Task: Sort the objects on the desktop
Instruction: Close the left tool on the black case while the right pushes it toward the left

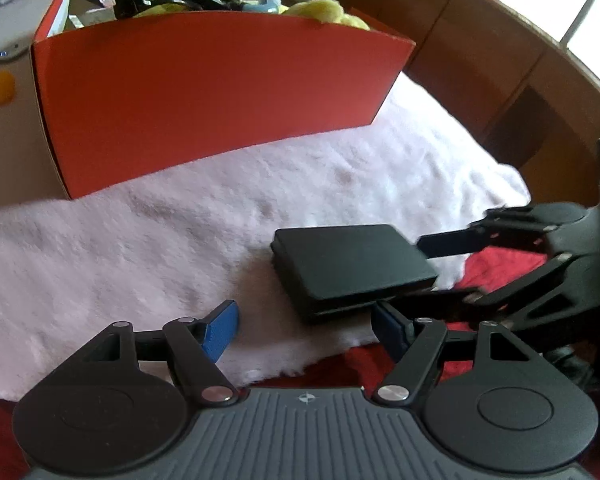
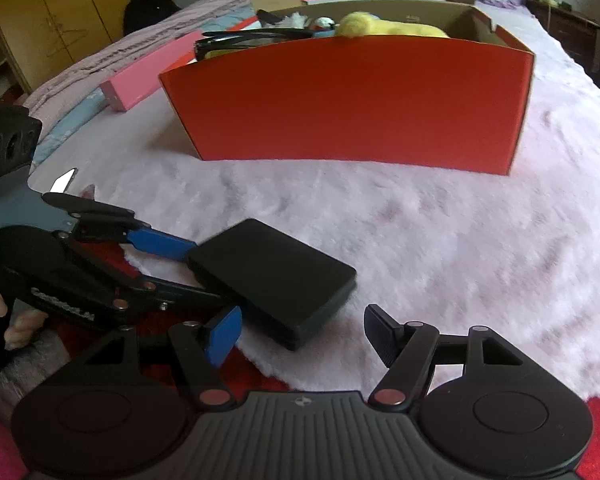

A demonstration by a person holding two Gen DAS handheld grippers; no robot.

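Left wrist view: one flat black case (image 1: 352,266) on pink fluffy blanket (image 1: 140,248), one red box (image 1: 212,100) behind holding one yellow plush (image 1: 324,10). Left gripper (image 1: 304,328) spread, nothing between pads. Right gripper (image 2: 300,334) likewise released beside case. Two grippers total.

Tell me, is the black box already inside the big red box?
No, the black box lies on the fluffy white blanket in front of the big red box, not inside it.
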